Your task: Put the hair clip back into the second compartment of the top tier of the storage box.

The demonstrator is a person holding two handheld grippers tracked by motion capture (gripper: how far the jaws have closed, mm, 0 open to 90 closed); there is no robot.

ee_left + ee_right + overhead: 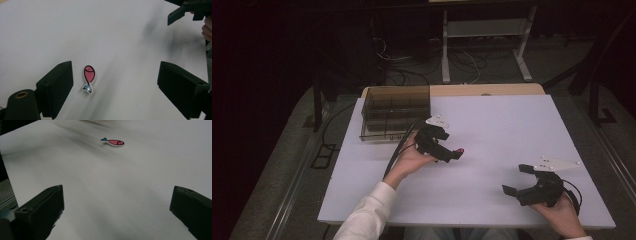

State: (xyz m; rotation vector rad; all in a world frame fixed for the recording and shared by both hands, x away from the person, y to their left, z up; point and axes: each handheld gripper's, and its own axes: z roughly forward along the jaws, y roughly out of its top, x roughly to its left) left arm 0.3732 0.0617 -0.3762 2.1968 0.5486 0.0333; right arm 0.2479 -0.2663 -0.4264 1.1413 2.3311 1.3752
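On the table: a white tabletop (492, 125), and near its middle lies one tiny pink fish (88, 78), flat on its side, with nothing touching it.
Fish, close up: pink body, blue tail, black outline, a pale rim all round. In the left gripper view it lies between the jaws but well over towards the left-hand one, tail pointing back at the camera.
Left gripper: the left gripper (115, 85) hangs right over the fish, jaws spread wide with neither pad on it. From the high view it sits mid-table, just beside the fish.
Right gripper: the right gripper (117, 212) hangs low at the near right of the table, jaws gaping and bare tabletop between them, well apart from the fish, which sits far ahead in the right gripper view.
Background: a smoky brown divided box (396, 112) stands at the far left corner of the table, its compartments too dim to read.
How it will handle: looks very light, thin and stiff, probably smooth-faced. Judging by that, it could skate across the table if one pad nudges it first.
Where to grip: across the body, at the widest pink part, edge to edge; the thin tail looks the weaker spot.
What that calls for: centre the jaws first, come right down to the surface, then close gently.
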